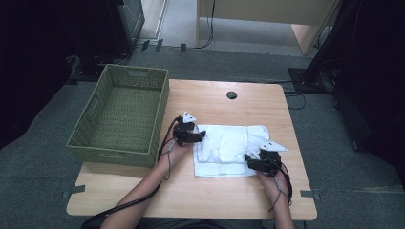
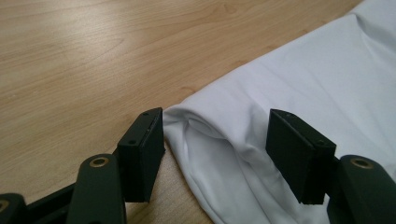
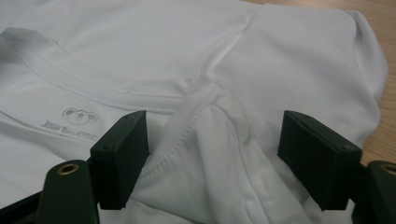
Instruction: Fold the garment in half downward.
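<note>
Folds of a white cotton T-shirt [image 1: 228, 145] lie between both claws on the pale wooden tabletop [image 1: 191, 200]. Left claw [image 2: 215, 140] straddles its folded edge, jaws apart. Right claw [image 3: 214, 149] stands spread around a sleeve hem, unclamped.

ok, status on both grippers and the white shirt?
Left gripper open, jaws astride a shirt corner. Right gripper open astride a fold by the collar. White shirt part-folded, flat on table. Green basket alongside, nothing blocking.
</note>
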Demonstrator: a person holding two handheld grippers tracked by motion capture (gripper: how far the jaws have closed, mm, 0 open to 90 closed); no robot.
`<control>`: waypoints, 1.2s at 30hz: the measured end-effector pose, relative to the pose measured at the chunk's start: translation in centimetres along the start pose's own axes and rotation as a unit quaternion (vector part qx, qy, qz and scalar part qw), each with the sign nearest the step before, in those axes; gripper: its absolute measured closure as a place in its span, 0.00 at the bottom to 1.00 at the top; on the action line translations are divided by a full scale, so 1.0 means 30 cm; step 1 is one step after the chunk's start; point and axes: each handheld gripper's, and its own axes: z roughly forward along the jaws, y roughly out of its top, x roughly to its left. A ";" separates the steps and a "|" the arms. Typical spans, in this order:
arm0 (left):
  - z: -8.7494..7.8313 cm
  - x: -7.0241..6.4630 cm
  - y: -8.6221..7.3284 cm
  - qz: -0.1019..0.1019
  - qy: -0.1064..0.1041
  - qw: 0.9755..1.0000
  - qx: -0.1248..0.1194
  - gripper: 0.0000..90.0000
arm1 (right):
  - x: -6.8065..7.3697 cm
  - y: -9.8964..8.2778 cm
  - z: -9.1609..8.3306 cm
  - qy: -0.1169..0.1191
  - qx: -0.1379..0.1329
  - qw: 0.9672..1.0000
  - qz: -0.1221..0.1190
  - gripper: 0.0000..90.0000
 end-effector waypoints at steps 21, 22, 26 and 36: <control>0.002 -0.006 0.001 0.010 0.005 1.000 0.003 0.42 | 0.036 0.052 -0.038 -0.009 -0.024 0.999 0.019 0.31; 0.002 -0.006 0.001 0.011 0.005 1.000 0.003 0.42 | 0.040 0.053 -0.038 -0.007 -0.024 0.999 0.020 0.33; 0.001 -0.004 0.001 0.007 0.002 1.000 0.003 0.42 | 0.062 0.060 -0.032 -0.012 -0.018 1.000 0.008 0.35; 0.001 -0.003 0.000 0.004 0.001 1.000 0.002 0.42 | 0.087 0.068 -0.037 -0.006 -0.018 0.999 0.026 0.33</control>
